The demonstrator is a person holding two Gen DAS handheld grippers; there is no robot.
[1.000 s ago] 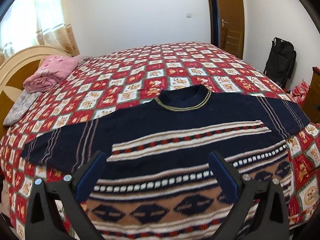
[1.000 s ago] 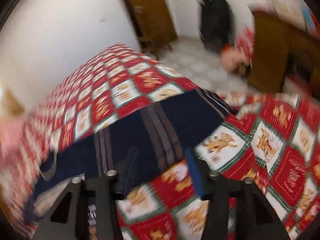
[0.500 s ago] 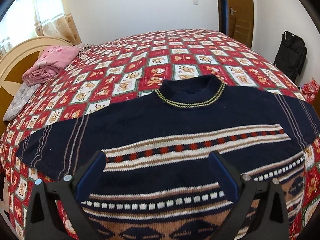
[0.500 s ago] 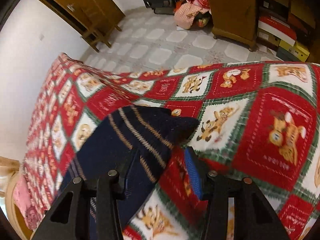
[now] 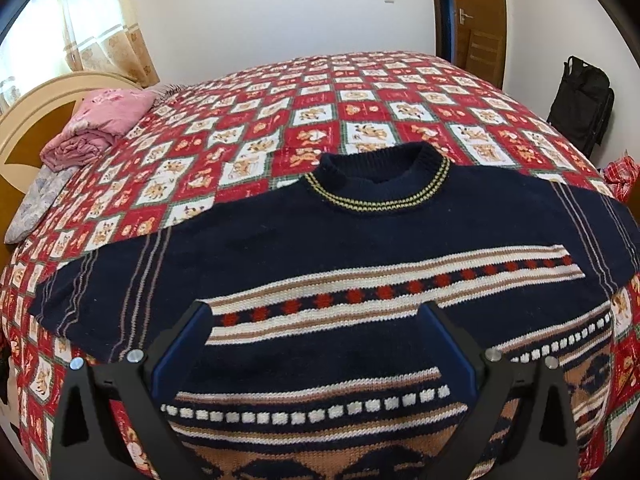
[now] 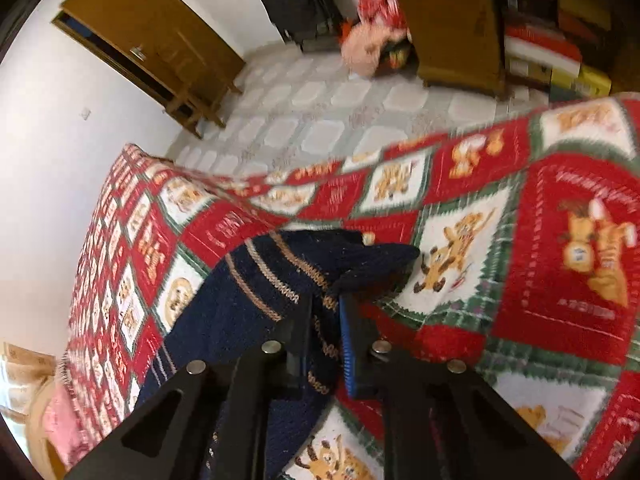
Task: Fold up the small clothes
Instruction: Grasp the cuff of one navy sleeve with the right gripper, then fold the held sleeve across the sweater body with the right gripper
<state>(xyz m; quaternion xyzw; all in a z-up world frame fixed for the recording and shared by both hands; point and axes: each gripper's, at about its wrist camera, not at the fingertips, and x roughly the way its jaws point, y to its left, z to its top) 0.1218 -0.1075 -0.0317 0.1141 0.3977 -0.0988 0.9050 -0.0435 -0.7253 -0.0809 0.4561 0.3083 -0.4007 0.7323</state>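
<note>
A navy knitted sweater (image 5: 360,240) with striped and patterned bands lies flat, front up, on the red checked bedspread (image 5: 280,120), sleeves spread to both sides. My left gripper (image 5: 316,320) is open and empty, hovering over the sweater's chest. In the right wrist view my right gripper (image 6: 326,304) is shut on the cuff end of the sweater's sleeve (image 6: 280,276), which bunches between the fingers near the bed's edge.
A folded pink blanket (image 5: 100,120) lies by the headboard (image 5: 24,120) at the left. A black bag (image 5: 580,100) stands by the wall at the right. A wooden cabinet (image 6: 452,20) and tiled floor (image 6: 320,112) lie beyond the bed's edge.
My right gripper has closed on the sleeve cuff, which it straddled open before. My left gripper has moved forward over the sweater toward the collar, still open.
</note>
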